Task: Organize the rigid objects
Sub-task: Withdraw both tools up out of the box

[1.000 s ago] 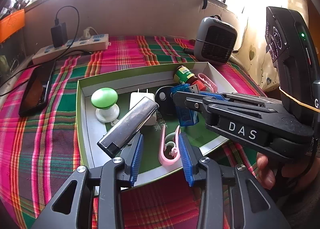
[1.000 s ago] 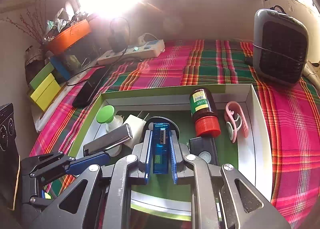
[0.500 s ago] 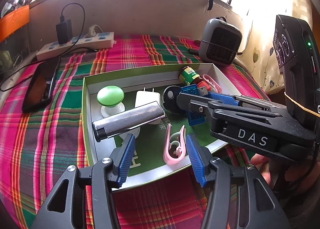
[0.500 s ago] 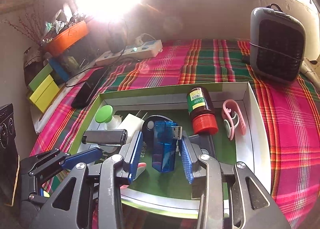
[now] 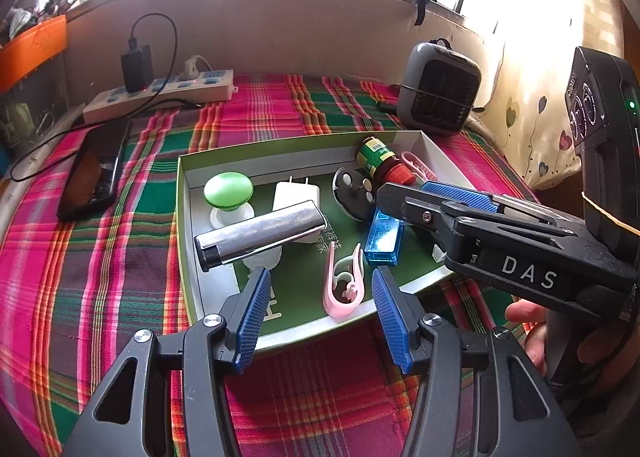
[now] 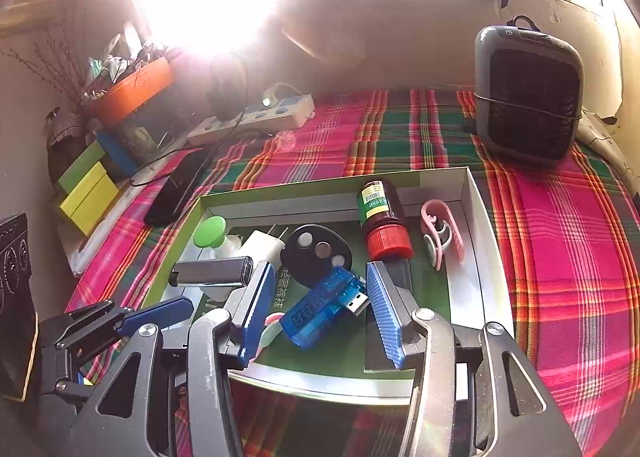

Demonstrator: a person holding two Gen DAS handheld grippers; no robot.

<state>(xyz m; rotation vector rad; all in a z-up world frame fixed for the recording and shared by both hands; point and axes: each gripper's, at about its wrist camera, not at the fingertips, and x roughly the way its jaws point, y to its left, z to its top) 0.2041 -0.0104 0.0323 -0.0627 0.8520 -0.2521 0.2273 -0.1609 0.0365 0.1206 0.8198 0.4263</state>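
Left wrist view: a red-and-green plaid cloth [image 5: 280,105] covers the surface, which ends at a plain wall under a barred, sunlit window. A power strip [image 5: 160,95], a dark phone [image 5: 94,173] and a small grey heater [image 5: 438,91] sit on the cloth. The green tray [image 5: 184,217] holds a silver lighter [image 5: 260,235], a pink clip [image 5: 344,285] and a blue USB stick [image 5: 384,237]. The left gripper [image 5: 318,307] stands wide over the tray's near rim, gripping nothing.

Right wrist view: window glare washes out the far left corner, where an orange bin [image 6: 134,91] and yellow-green boxes [image 6: 86,187] stand. The right gripper [image 6: 316,309] is opening; the USB stick [image 6: 320,307] lies loose in the tray [image 6: 476,217] between its fingers [image 6: 382,313].
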